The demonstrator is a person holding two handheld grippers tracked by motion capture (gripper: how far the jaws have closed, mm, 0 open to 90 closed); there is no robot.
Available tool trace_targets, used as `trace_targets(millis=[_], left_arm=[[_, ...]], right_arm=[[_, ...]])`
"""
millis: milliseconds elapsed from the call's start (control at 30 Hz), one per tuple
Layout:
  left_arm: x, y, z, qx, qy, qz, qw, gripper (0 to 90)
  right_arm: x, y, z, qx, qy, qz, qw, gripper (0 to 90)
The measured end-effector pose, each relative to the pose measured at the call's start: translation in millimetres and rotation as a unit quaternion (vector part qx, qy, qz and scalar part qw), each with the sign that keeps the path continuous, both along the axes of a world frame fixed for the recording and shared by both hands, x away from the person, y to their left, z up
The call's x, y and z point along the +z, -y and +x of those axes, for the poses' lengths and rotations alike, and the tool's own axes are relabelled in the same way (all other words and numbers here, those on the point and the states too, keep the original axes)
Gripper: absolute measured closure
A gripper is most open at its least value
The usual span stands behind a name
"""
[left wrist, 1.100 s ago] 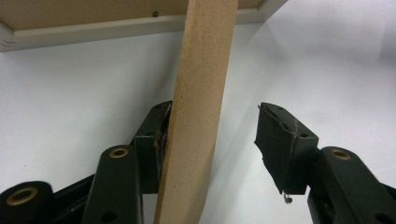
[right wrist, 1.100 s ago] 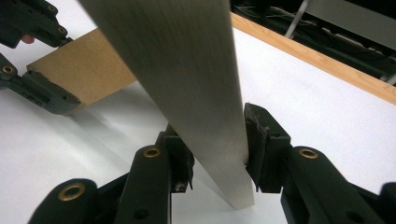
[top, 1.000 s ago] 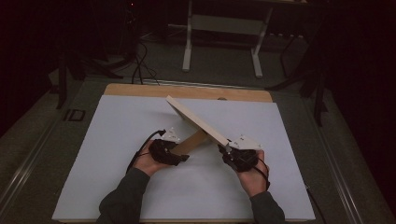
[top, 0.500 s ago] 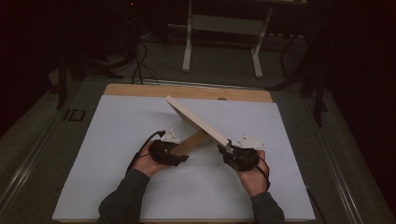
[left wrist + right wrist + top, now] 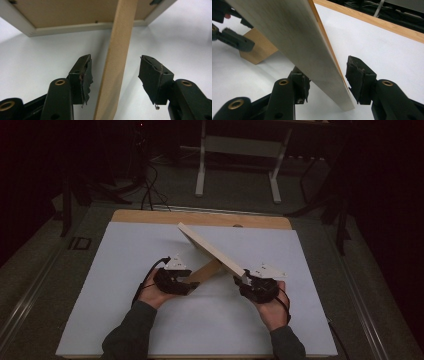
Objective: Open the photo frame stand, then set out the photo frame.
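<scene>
Roughly mid-desk, a pale wooden picture frame [image 5: 212, 250] stands tilted on the white sheet [image 5: 125, 250] covering the desk, propped by its flat light-brown wooden back strut [image 5: 205, 271], which slants down toward the person's left.

Left gripper [image 5: 186, 283], held in the left hand [image 5: 152, 292], sits at the lower end of the strut. In the left gripper view the strut [image 5: 117, 62] runs up between the two black jaws, closer to the left-hand pad [image 5: 86, 80] with a slim gap there; the right-hand pad [image 5: 152, 75] is well apart from it. Jaws are wide, have just been opening a bit further, and do not press on the strut. The frame's brown back panel and pale border [image 5: 72, 15] fill the top of that view.

Right gripper [image 5: 245, 281], in the right hand [image 5: 272, 312], is at the frame's near lower corner. In the right gripper view the frame's pale face [image 5: 294, 42] and its orange-brown edge cut diagonally between the jaws, with the lower corner close to the jaw tips. One pad [image 5: 303, 82] is tucked under the frame's face, contact not clear; the other pad [image 5: 359, 77] stands off the edge with white sheet visible in between. Jaws are partly spread, have just been opening, and are not clamped on the frame. The strut's end [image 5: 258, 51] and the left gripper show at far left there.
</scene>
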State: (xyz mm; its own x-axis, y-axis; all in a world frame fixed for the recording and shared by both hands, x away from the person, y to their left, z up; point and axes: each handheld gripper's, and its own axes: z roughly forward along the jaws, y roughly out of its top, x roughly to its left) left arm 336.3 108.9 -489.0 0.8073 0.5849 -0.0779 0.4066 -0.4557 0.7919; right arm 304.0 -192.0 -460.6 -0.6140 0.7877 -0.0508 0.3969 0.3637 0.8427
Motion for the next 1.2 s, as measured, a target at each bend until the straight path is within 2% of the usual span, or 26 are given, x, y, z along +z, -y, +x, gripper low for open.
trace_targets(millis=[433, 500, 567, 833, 1100, 1200], left_arm=[[11.7, -9.0, -4.9, 0.011, 0.008, -0.034, 0.9993, 45.6], [11.7, -9.0, -4.9, 0.011, 0.008, -0.034, 0.9993, 45.6], [12.5, -10.5, -4.2, 0.022, 0.007, -0.027, 0.9994, 45.9], [16.4, -12.2, -3.2, 0.037, 0.006, -0.033, 0.9987, 47.4], [25.0, -10.1, -1.1, 0.052, 0.017, -0.033, 0.9979, 50.9], [27.5, -8.7, 1.3, 0.059, 0.016, -0.037, 0.9975, 52.1]], right_arm=[[-0.8, 1.2, 0.1, 0.003, -0.003, 0.002, 1.0000, 52.6], [-1.0, 1.2, 0.1, 0.004, -0.003, 0.003, 1.0000, 52.6], [-1.9, 1.4, -0.1, 0.005, -0.003, 0.003, 1.0000, 52.3], [-1.9, 7.1, -0.2, 0.001, -0.007, 0.008, 0.9999, 51.1], [-4.5, 13.5, -3.9, 0.010, -0.011, 0.004, 0.9999, 50.1], [-6.9, 16.4, -5.9, 0.015, -0.013, 0.002, 0.9998, 50.8]])
